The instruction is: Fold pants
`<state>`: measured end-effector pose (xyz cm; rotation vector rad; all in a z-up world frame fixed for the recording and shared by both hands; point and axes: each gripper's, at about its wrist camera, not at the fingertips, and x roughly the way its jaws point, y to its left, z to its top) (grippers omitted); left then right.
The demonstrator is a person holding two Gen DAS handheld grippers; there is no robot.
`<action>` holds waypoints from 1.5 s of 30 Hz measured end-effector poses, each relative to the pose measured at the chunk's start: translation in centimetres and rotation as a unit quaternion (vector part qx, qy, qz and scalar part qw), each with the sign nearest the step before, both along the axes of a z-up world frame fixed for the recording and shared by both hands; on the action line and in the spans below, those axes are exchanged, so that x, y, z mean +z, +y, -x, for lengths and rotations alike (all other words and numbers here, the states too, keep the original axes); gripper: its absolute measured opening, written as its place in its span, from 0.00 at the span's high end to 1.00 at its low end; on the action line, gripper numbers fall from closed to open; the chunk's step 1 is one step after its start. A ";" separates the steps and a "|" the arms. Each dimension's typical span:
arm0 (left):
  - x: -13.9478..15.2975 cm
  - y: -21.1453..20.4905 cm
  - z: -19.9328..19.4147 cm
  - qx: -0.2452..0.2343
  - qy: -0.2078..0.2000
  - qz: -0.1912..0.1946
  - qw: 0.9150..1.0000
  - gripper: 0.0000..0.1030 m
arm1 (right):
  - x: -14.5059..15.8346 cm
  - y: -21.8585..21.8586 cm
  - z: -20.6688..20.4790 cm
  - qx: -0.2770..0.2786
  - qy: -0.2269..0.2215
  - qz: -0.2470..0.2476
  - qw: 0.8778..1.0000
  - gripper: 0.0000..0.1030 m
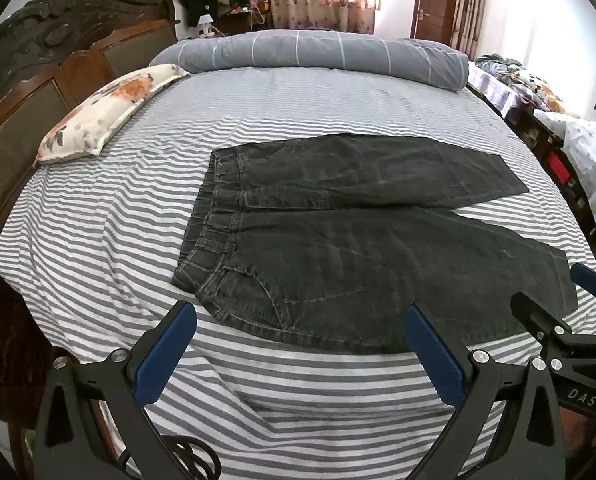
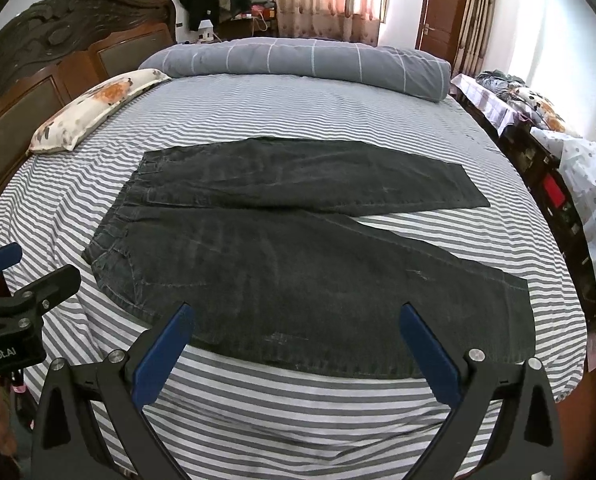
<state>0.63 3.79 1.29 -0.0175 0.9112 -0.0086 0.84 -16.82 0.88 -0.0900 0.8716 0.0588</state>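
Note:
Dark grey denim pants (image 1: 357,240) (image 2: 298,264) lie flat on the striped bed, waistband to the left, both legs spread apart toward the right. My left gripper (image 1: 298,312) hovers open above the near edge of the pants by the waist and near leg, nothing between its blue-padded fingers (image 1: 166,352). My right gripper (image 2: 294,312) is open too, held over the near leg's lower edge, empty. In the left wrist view the right gripper (image 1: 557,304) shows at the right edge. The left gripper (image 2: 26,272) shows at the left edge of the right wrist view.
The bed sheet (image 1: 118,220) is grey and white striped. A floral pillow (image 1: 106,112) lies at the far left by the dark wooden headboard (image 1: 38,80). A rolled grey duvet (image 1: 317,56) runs along the far side. Cluttered furniture (image 2: 557,160) stands to the right of the bed.

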 end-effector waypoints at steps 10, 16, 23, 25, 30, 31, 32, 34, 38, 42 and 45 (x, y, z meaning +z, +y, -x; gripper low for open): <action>-1.7 4.5 -5.6 0.016 0.024 0.060 0.998 0.00 | -2.1 -1.5 -5.0 -0.013 0.029 -0.051 0.998 0.01; -3.3 10.4 -12.0 0.039 0.024 0.123 0.991 0.00 | -4.3 -2.3 -9.1 -0.016 0.039 -0.054 0.998 0.01; -4.4 16.6 -21.4 0.063 0.015 0.203 0.977 0.00 | -6.8 -2.3 -13.7 -0.036 0.046 -0.060 0.997 0.01; -5.8 18.5 -24.4 0.083 0.032 0.249 0.964 0.00 | -7.7 -2.3 -14.9 -0.047 0.052 -0.064 0.995 0.01; -9.5 21.3 -29.0 0.125 0.069 0.319 0.937 0.02 | -10.3 -1.9 -17.5 -0.062 0.072 -0.062 0.994 0.01; -10.1 21.6 -29.6 0.130 0.073 0.325 0.934 0.04 | -10.6 -2.0 -17.7 -0.062 0.074 -0.061 0.993 0.01; -10.5 21.7 -29.9 0.130 0.072 0.331 0.932 0.06 | -11.0 -1.9 -18.1 -0.063 0.076 -0.059 0.993 0.01; -11.4 21.9 -31.0 0.135 0.079 0.323 0.933 0.19 | -11.7 -1.8 -18.9 -0.067 0.081 -0.054 0.993 0.01; -12.8 21.7 -32.3 0.125 0.093 0.327 0.932 0.31 | -12.4 -2.0 -19.9 -0.073 0.082 -0.053 0.993 0.01; -13.6 21.5 -33.2 0.121 0.098 0.329 0.931 0.37 | -12.7 -1.8 -20.6 -0.074 0.080 -0.050 0.993 0.01; -14.2 21.3 -33.8 0.119 0.103 0.327 0.932 0.44 | -12.6 -1.5 -20.8 -0.070 0.077 -0.048 0.993 0.01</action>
